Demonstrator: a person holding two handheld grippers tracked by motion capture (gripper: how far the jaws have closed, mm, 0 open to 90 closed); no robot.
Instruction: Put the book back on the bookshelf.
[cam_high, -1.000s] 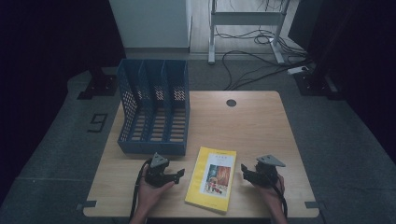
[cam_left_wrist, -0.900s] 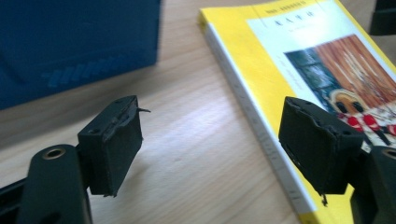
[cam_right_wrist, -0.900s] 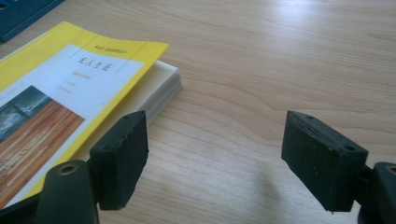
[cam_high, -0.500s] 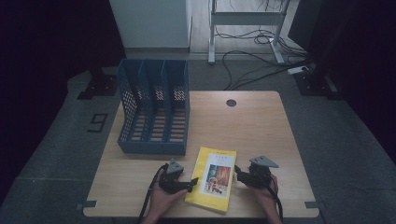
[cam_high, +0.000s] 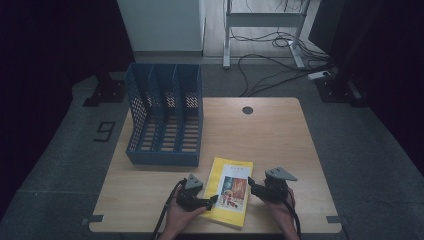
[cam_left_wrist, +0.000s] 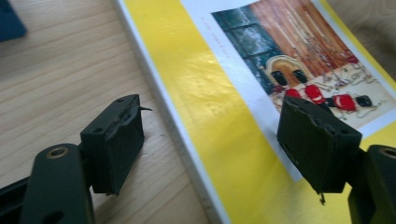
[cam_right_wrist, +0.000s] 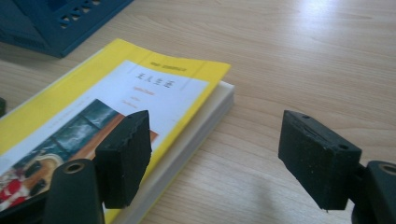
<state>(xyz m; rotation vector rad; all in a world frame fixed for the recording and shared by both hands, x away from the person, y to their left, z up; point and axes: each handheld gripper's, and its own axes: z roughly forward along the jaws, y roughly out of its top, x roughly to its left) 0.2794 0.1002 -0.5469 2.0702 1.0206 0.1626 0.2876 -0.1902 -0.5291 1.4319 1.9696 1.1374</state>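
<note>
Both pairs of fingers stand apart, clamped on nothing: the left gripper (cam_high: 209, 201) straddles the near left edge of the one yellow book (cam_high: 231, 191), and the right gripper (cam_high: 253, 185) straddles its right edge. The book lies flat near the front edge of the wooden table (cam_high: 270, 135), just in front of the one blue three-slot file rack (cam_high: 165, 122). Bare tabletop extends right and beyond; cables cross the grey floor (cam_high: 350, 150).
</note>
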